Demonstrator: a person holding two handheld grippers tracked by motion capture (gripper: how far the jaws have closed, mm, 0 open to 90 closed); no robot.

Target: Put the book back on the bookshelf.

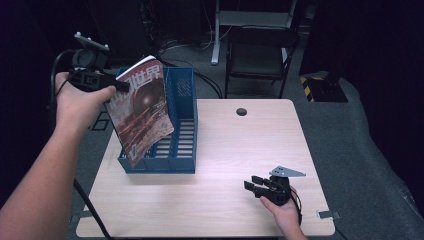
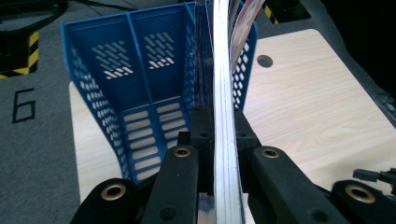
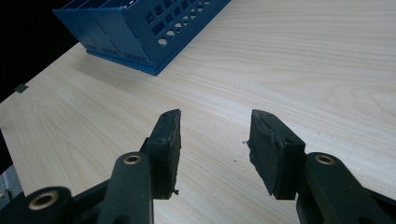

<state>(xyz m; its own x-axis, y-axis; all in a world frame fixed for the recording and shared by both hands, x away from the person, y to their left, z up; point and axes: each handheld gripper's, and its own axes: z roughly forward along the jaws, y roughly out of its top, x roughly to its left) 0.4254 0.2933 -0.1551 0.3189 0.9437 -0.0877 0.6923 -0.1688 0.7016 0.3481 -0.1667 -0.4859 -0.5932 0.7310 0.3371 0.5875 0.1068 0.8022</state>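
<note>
Blue file rack (image 1: pixel 181 120) sits on bench (image 1: pixel 235 150), slots empty as far as I see. My left tool (image 1: pixel 121 86) clamped on magazine (image 1: pixel 142 112) by its edge, magazine tilted in air over rack's left side (lower corner near slot, not seated). My right tool (image 1: pixel 254 184) rests low over bench, jaws apart, holding nothing. Done: pickup. Left: lower magazine into 1 slot, release.
</note>
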